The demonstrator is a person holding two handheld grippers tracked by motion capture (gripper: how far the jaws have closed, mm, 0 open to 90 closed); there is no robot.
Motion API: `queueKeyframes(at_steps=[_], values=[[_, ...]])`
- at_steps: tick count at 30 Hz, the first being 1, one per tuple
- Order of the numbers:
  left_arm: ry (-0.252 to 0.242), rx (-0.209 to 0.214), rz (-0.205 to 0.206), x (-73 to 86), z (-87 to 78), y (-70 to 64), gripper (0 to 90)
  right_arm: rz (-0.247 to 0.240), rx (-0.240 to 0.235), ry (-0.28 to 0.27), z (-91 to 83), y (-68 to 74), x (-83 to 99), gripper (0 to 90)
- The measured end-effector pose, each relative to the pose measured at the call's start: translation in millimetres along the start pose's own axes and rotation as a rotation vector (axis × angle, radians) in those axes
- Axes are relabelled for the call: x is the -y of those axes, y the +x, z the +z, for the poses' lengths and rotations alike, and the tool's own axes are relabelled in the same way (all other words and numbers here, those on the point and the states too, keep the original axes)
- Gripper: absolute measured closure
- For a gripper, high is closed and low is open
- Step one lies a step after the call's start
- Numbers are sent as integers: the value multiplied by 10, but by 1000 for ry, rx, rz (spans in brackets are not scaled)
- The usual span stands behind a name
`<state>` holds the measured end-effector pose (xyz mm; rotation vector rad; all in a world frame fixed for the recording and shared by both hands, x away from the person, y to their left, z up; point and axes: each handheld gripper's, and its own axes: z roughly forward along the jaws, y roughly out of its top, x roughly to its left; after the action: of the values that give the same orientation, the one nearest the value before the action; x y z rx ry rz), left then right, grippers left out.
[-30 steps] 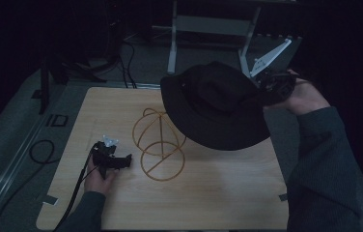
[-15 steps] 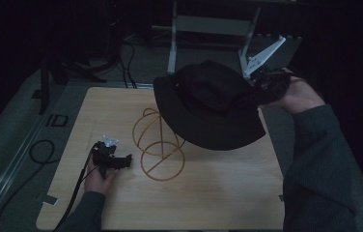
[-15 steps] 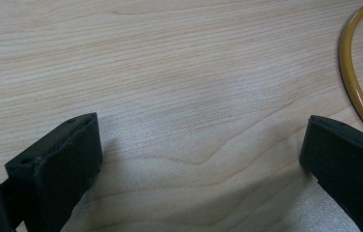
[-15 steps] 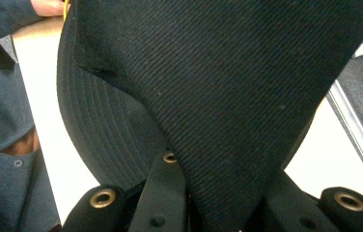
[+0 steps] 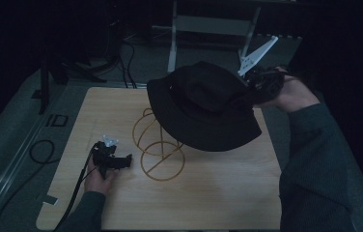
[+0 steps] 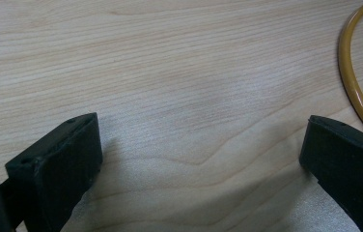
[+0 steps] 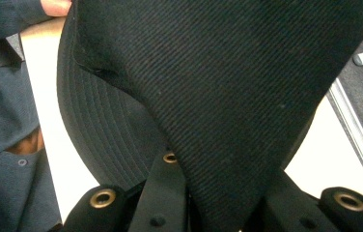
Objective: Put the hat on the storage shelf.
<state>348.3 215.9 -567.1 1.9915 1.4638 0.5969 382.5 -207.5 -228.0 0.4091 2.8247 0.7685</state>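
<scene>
A black bucket hat (image 5: 203, 106) hangs in the air over the top of a yellow wire hat stand (image 5: 158, 150) on the wooden table (image 5: 218, 193). My right gripper (image 5: 259, 87) is shut on the hat's crown at its right side; in the right gripper view the black fabric (image 7: 228, 96) is pinched between the jaws and the stitched brim (image 7: 102, 130) curves off to the left. My left gripper (image 5: 124, 162) rests on the table just left of the stand's base ring, jaws open and nothing between them. The left gripper view has the yellow ring (image 6: 356, 87) at its right edge.
A cable (image 5: 39, 154) trails off the table's left side onto the grey floor. A white metal frame (image 5: 208, 29) stands beyond the table's far edge. The person's right sleeve (image 5: 310, 159) runs along the table's right side.
My right gripper has carried the hat a little to the left and up, over the stand. The left gripper has stayed in place.
</scene>
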Motion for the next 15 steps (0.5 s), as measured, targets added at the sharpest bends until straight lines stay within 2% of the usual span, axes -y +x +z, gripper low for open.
queueKeyframes(at_steps=[15], values=[[1,4,5,-2,2,-4,15,-28,-19,19,114,24,-160,864]])
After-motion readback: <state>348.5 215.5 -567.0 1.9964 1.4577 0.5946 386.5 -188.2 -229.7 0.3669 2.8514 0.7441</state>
